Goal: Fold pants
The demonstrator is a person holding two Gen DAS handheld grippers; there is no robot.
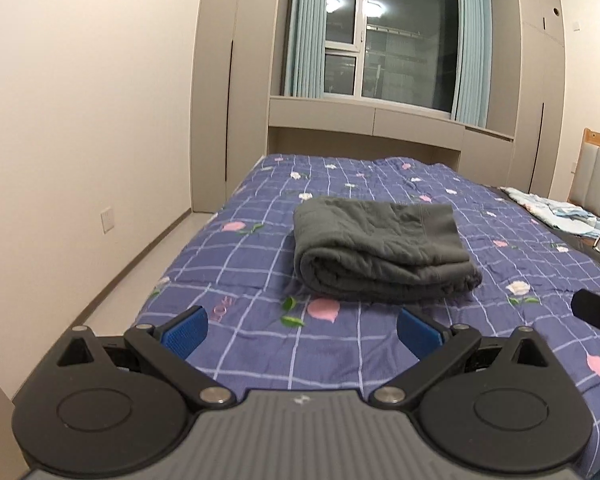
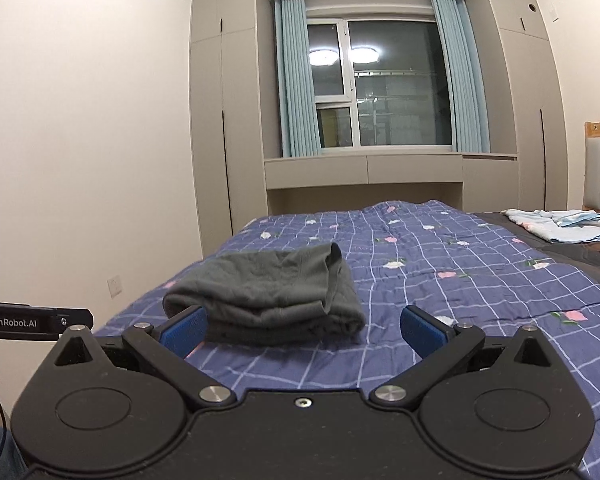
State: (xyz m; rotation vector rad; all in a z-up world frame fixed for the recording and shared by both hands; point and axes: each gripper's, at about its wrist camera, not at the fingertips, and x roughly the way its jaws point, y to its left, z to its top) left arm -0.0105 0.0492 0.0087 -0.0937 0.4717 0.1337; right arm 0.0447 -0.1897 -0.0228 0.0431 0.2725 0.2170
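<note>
Pants (image 1: 382, 246) folded mid-quilt (image 1: 260, 344), room all round; both grippers' fingers (image 1: 185, 334) wide, holding nothing, short of near edge

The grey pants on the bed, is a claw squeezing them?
No, the folded grey pants lie alone on the purple checked quilt, and the left claw stands open, short of them.

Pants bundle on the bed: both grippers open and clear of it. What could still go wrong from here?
1. The grey pants sit as a loose stack; the upright flap at the right corner may flop open.
2. The soft quilt could let the layers slump.
3. Left gripper and right gripper are close; a forward bump could undo the fold.
</note>
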